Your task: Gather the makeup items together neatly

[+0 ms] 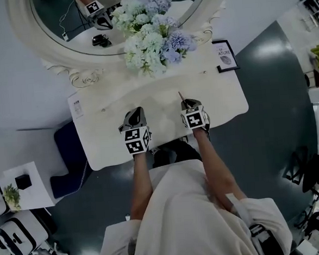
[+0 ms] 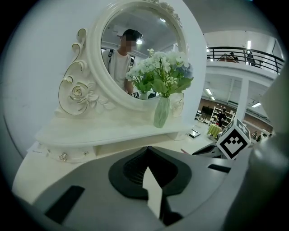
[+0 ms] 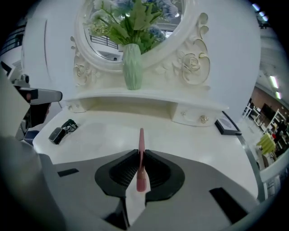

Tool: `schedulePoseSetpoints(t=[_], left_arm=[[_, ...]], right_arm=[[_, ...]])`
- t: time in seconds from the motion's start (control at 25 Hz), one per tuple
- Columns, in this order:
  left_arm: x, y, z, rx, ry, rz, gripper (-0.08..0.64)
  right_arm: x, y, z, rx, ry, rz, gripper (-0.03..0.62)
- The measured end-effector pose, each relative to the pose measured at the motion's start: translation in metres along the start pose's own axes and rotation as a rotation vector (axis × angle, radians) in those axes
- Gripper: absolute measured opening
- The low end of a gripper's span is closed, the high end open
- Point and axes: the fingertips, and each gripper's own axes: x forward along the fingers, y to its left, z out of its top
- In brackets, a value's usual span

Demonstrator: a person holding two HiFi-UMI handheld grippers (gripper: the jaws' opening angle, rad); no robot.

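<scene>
Over the front half of the white worktop (image 1: 226,100), both grippers are held side by side, each pointing toward the oval mirror (image 2: 135,49) at the back. On the person's right, the right gripper (image 3: 141,157) has its fingers clamped on a slim pink makeup stick (image 3: 141,135), which is gripped near its lower end. The stick runs straight out past the fingertips toward a pale green vase (image 3: 132,67); whether its tip touches the worktop cannot be told. From the head view the same stick shows as a thin line jutting ahead of that gripper, well short of the mirror's base. The left gripper (image 2: 148,168) has its fingers pressed together with nothing between them, and it sits just left of the right one, near the front edge. The vase holds a bunch of white and blue flowers (image 1: 153,35) and stands on the raised shelf under the mirror. Some small black items (image 3: 63,131) lie on the worktop's left part, well apart from the pink stick. A dark framed card (image 1: 225,56) lies near the back right corner.
</scene>
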Motion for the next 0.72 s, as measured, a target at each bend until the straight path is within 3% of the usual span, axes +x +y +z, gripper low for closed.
schedulePoseSetpoints(t=[0.32, 0.72], left_arm=[[-0.004, -0.006, -0.012, 0.020, 0.015, 0.007, 0.015], [-0.013, 0.000, -0.017, 0.039, 0.023, 0.010, 0.015]], right_arm=[[0.010, -0.020, -0.013, 0.082, 0.004, -0.045, 0.078], [0.015, -0.026, -0.016, 0.097, 0.002, -0.076, 0.080]])
